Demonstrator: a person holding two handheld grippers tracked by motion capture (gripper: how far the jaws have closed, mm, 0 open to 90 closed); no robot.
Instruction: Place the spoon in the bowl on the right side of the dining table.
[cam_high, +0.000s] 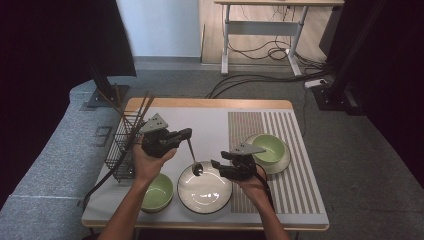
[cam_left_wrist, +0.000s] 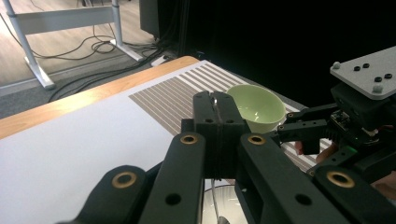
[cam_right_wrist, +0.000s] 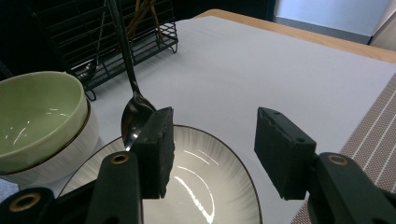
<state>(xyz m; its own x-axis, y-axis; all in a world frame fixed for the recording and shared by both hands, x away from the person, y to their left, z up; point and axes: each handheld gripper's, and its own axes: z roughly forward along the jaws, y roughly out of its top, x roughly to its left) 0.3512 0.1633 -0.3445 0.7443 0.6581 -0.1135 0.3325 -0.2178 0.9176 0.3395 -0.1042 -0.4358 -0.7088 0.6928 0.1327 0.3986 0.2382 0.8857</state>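
Two green bowls (cam_high: 159, 192) (cam_high: 270, 149), one plate (cam_high: 205, 189), one spoon (cam_high: 194, 159). The left gripper (cam_high: 186, 133) clamps the spoon; the right gripper (cam_high: 216, 164) gapes wide. The right gripper view reveals the spoon's bowl over the plate rim.

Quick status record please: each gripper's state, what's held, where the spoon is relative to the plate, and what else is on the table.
left gripper: shut on the spoon's handle
spoon: hangs bowl-down over the far rim of the plate; contact with it cannot be told
right gripper: open, empty, jaws over the plate's right side
plate: white, empty, near table edge
near bowl: green, left of plate
far bowl: green, on striped mat
wire rack: left edge, holds chopsticks
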